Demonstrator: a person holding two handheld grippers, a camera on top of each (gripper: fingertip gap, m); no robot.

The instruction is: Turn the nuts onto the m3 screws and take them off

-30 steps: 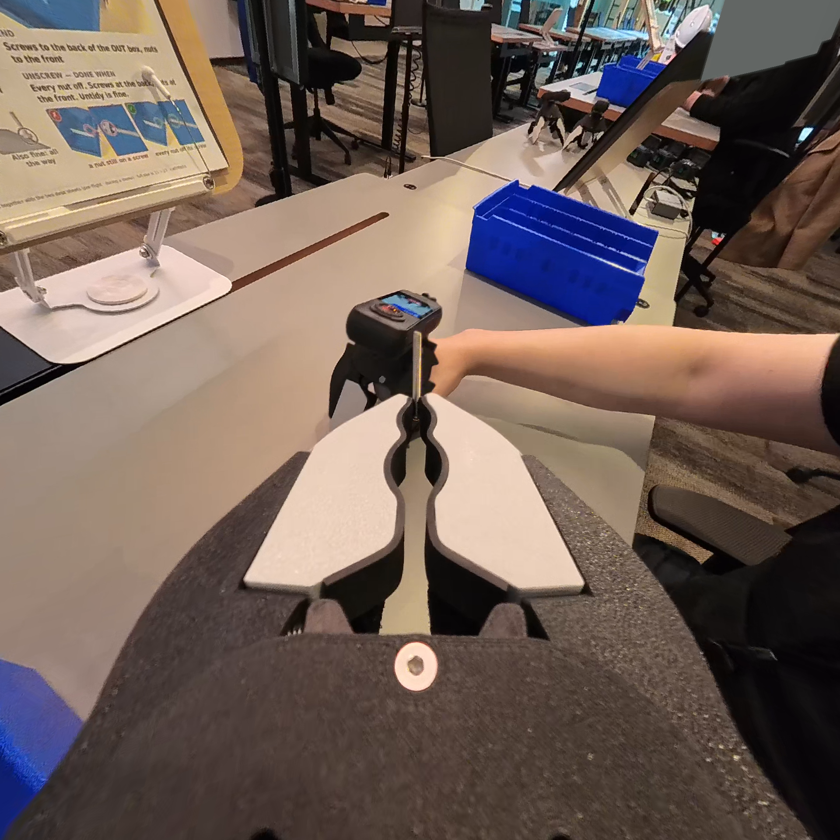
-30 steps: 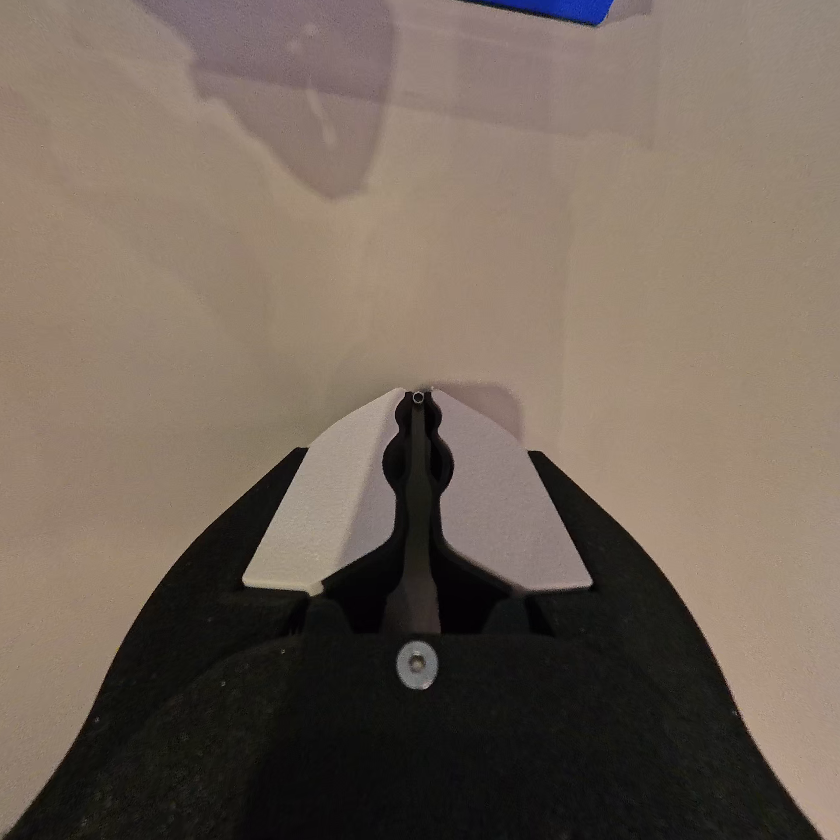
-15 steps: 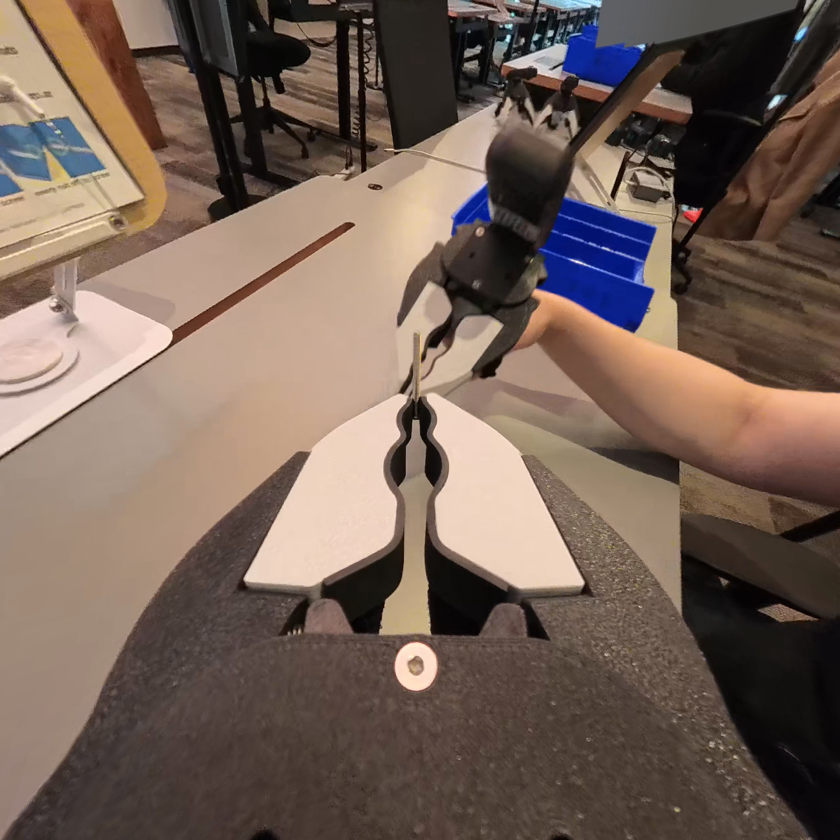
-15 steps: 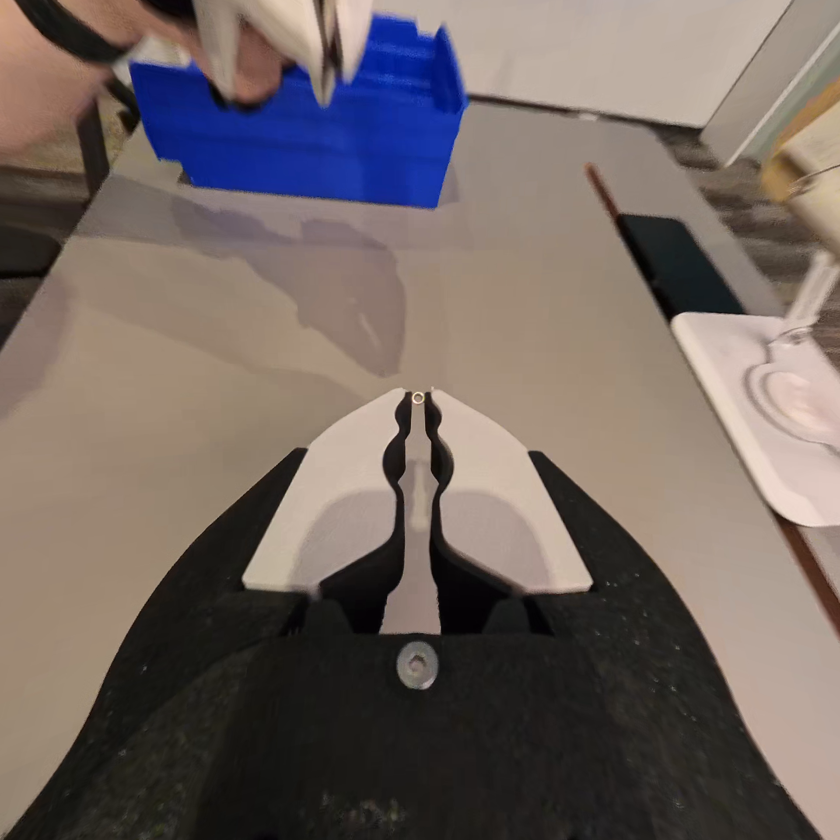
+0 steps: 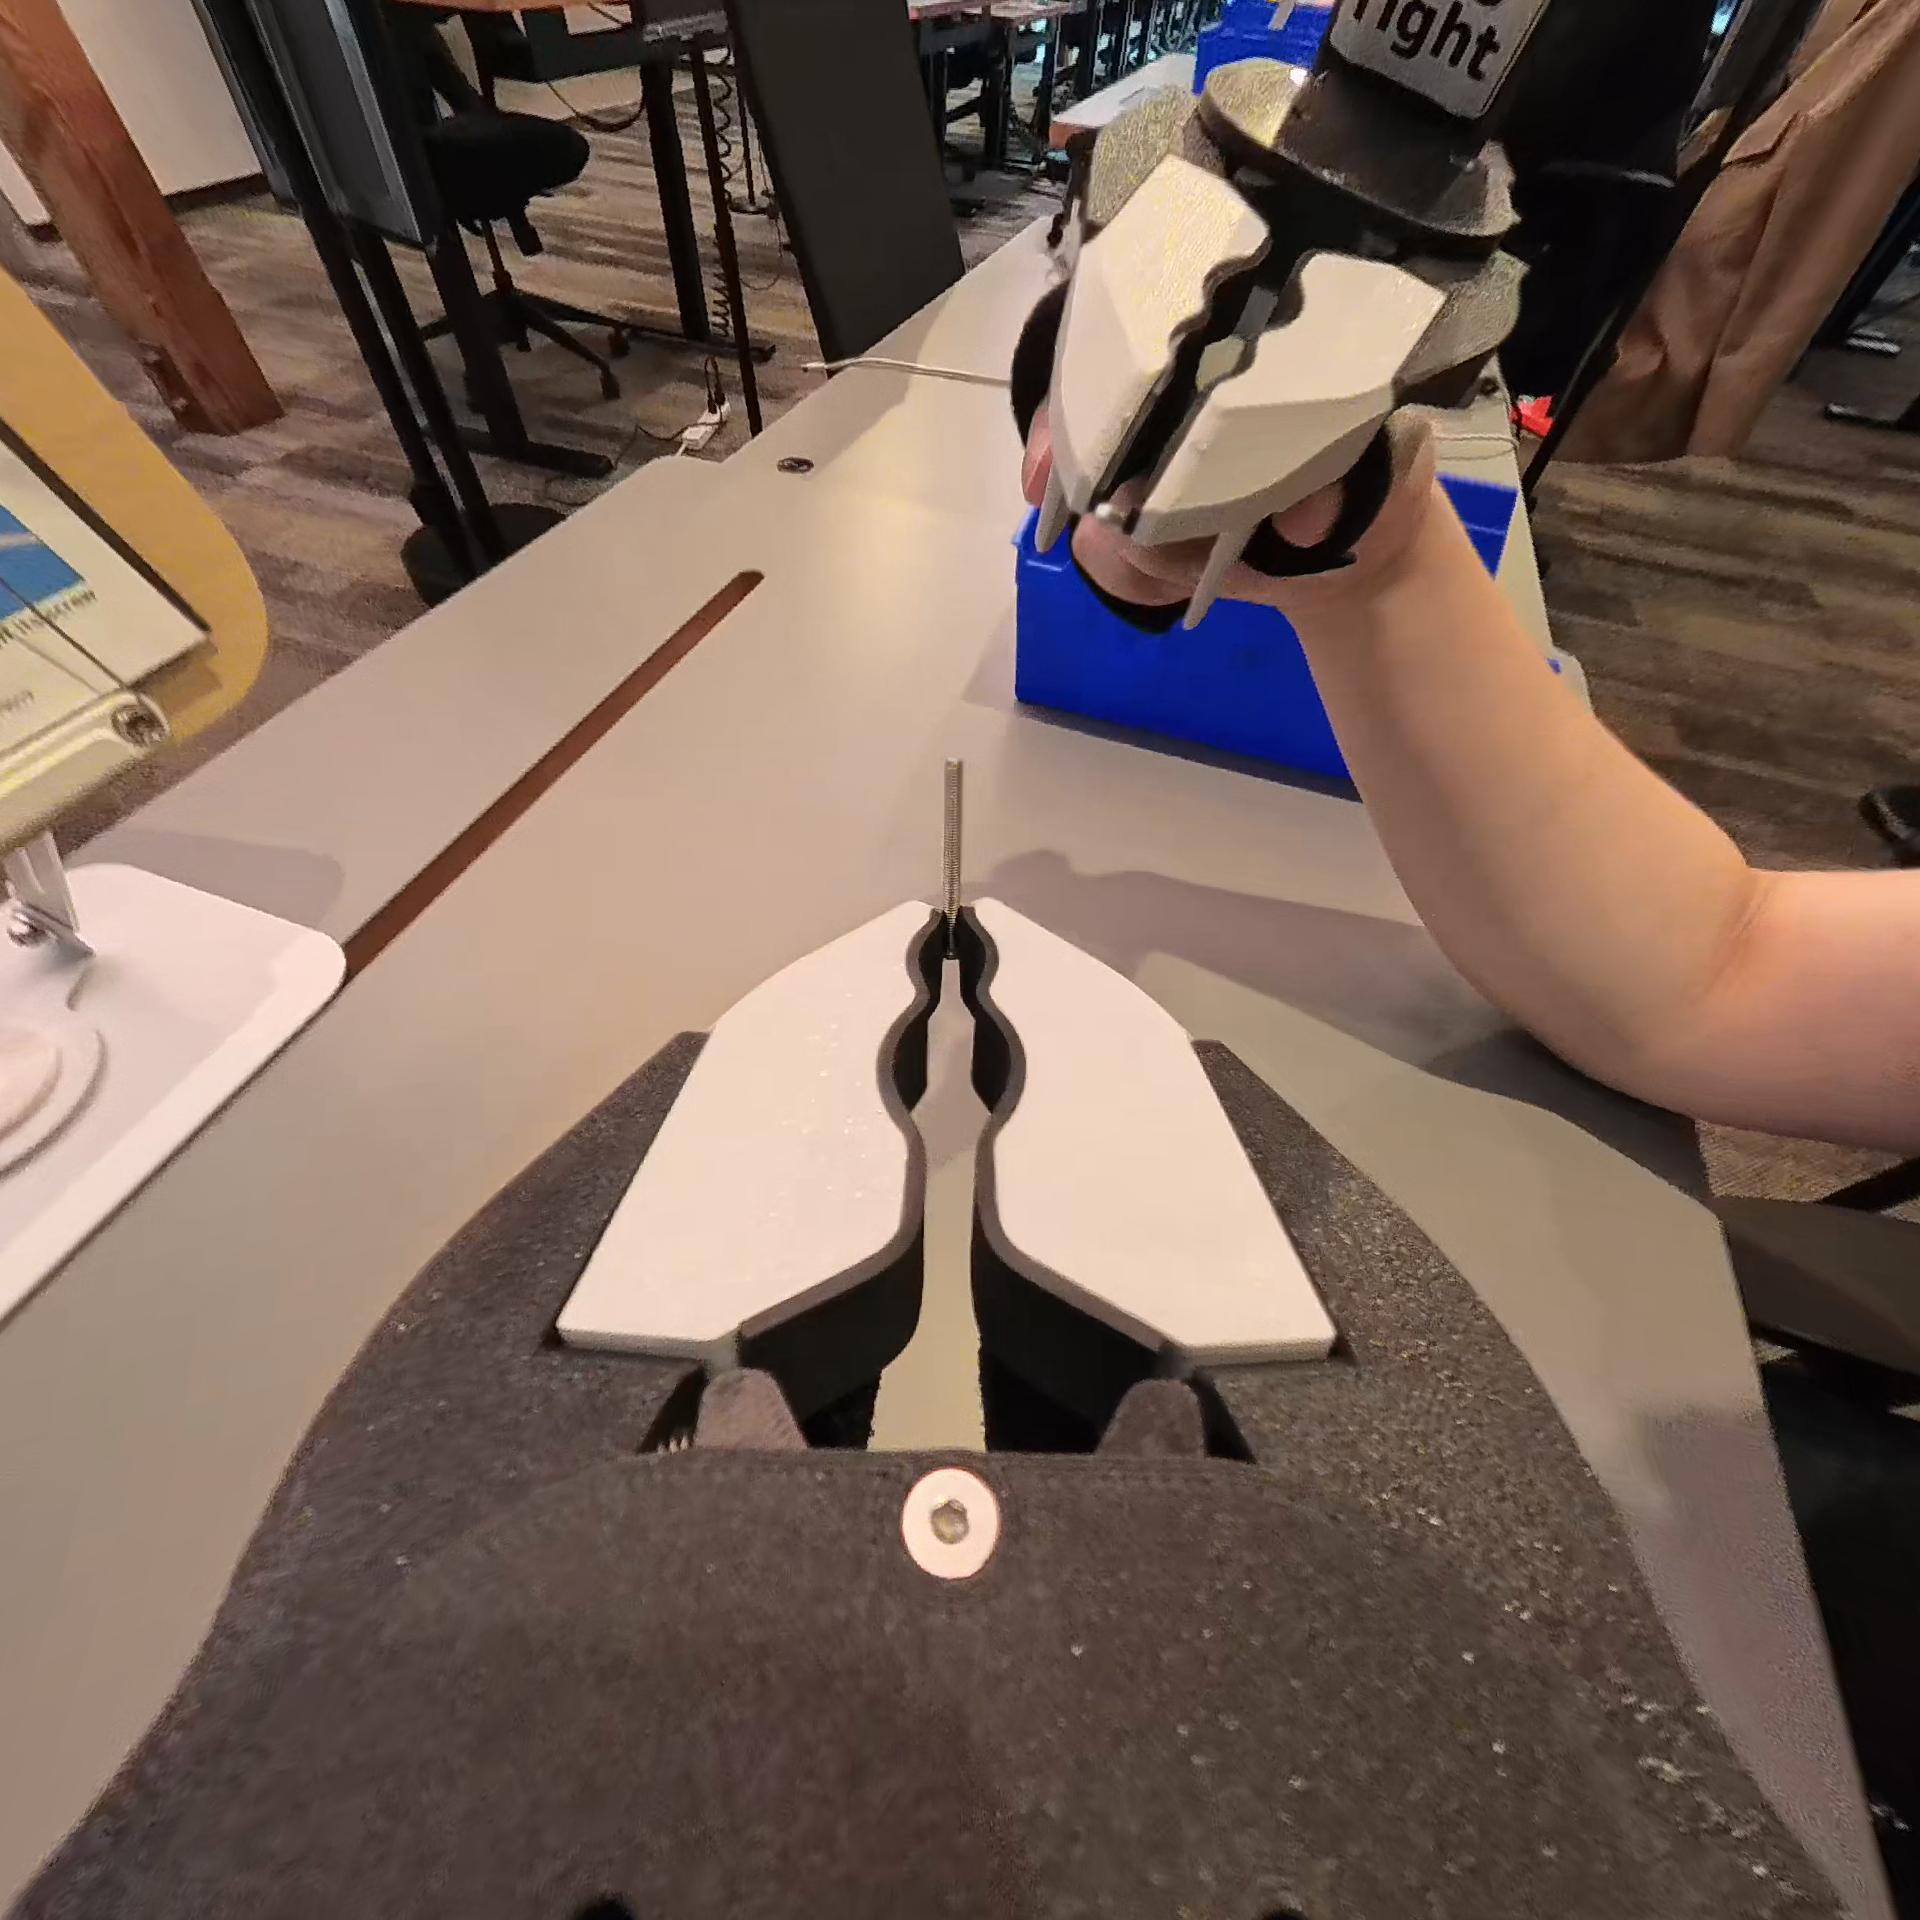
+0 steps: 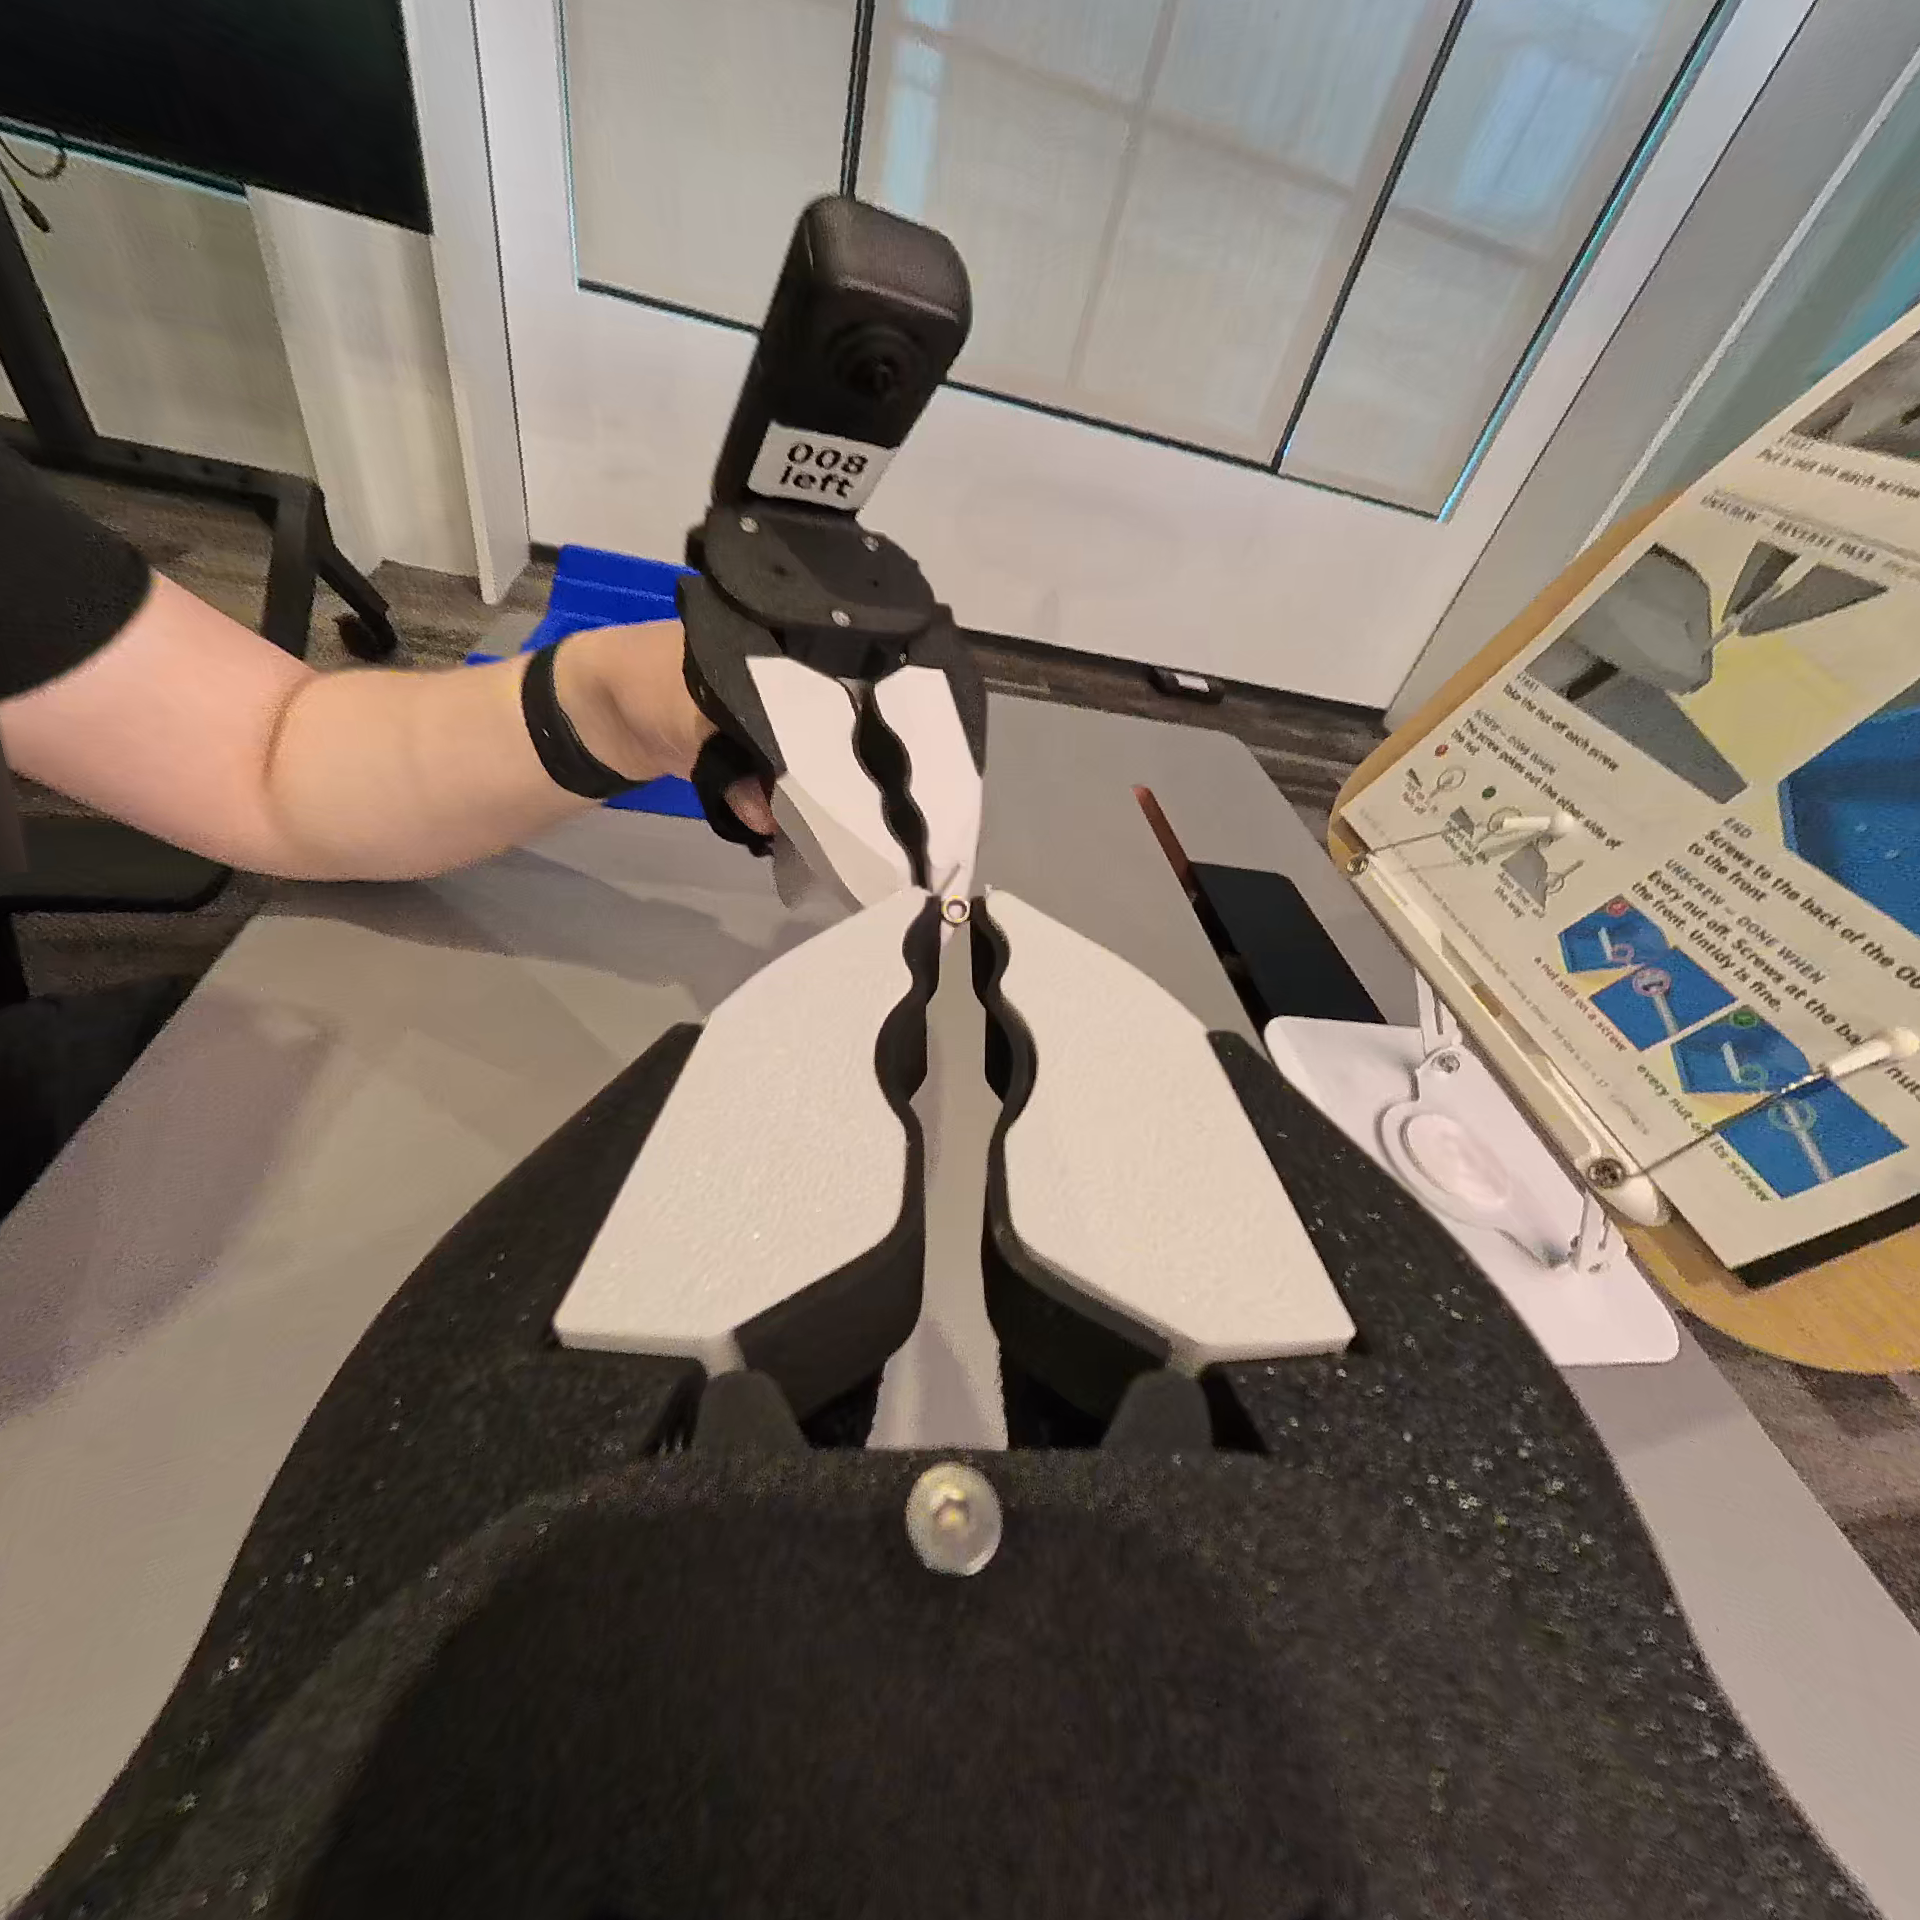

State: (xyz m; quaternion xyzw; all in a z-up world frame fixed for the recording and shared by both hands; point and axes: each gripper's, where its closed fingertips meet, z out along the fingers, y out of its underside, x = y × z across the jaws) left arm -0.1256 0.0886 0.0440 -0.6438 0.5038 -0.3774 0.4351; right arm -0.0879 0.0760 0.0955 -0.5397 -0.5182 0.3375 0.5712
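Screw [image 5: 952, 831] stands pinched in left tool [image 5: 950, 914]; right tool [image 6: 954, 902] apparently grips 1 nut [image 6: 953, 910].

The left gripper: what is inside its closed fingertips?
The left gripper pinches a thin threaded screw whose shaft points forward. The screw's head end is hidden between the fingers.

Grey table [image 5: 727, 748], long brown slot [image 5: 561, 769] running down its top. Blue bin [image 5: 1164, 675] sits at far right edge. White stand base [image 5: 197, 997] on left side (holds tilted instruction board [image 6: 1683, 935]). Person's forearm [image 5: 1621, 935] rests on table near bin.
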